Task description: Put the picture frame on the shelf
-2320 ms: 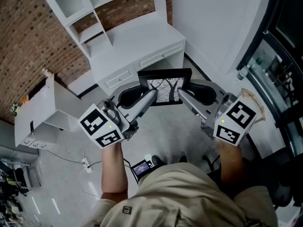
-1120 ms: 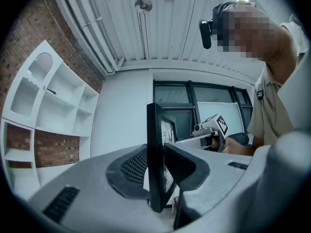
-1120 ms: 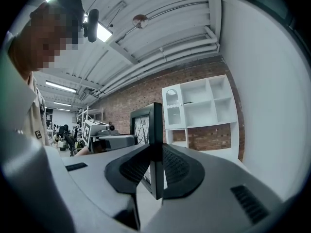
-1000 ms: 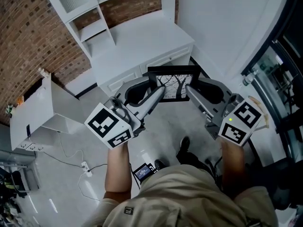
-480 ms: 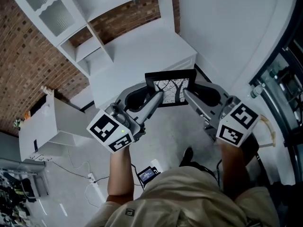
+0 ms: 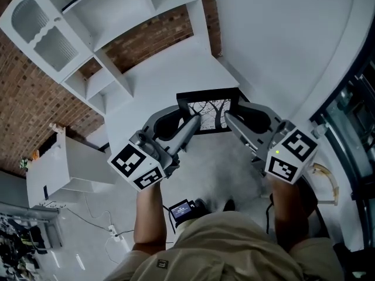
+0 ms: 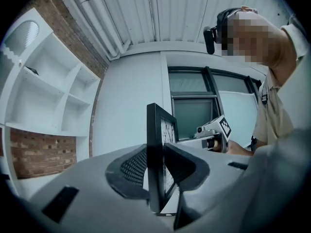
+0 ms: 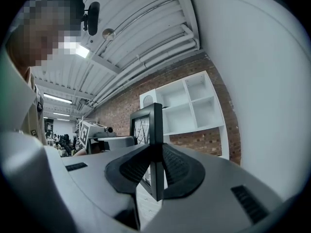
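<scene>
A black picture frame (image 6: 208, 111) with a bare-tree print hangs in the air between both grippers, over the white desk top (image 6: 158, 92). My left gripper (image 6: 193, 120) is shut on the picture frame's left edge (image 7: 155, 159). My right gripper (image 6: 226, 117) is shut on the picture frame's right edge (image 8: 156, 149). The white shelf unit (image 6: 88, 28) with open compartments stands on the desk against the brick wall, up and to the left of the frame; the white shelf unit (image 8: 189, 106) also shows beyond the frame in the right gripper view.
A white wall (image 6: 281, 45) rises to the right of the desk. A white box-like cabinet (image 6: 67, 165) sits on the floor at left, with cables and a power strip (image 6: 111, 230) nearby. Dark window framing (image 6: 357, 98) runs along the right.
The frame and both grippers have kept their grip. The view has shifted so the desk and shelf unit sit closer and more of the shelves show at the upper left.
</scene>
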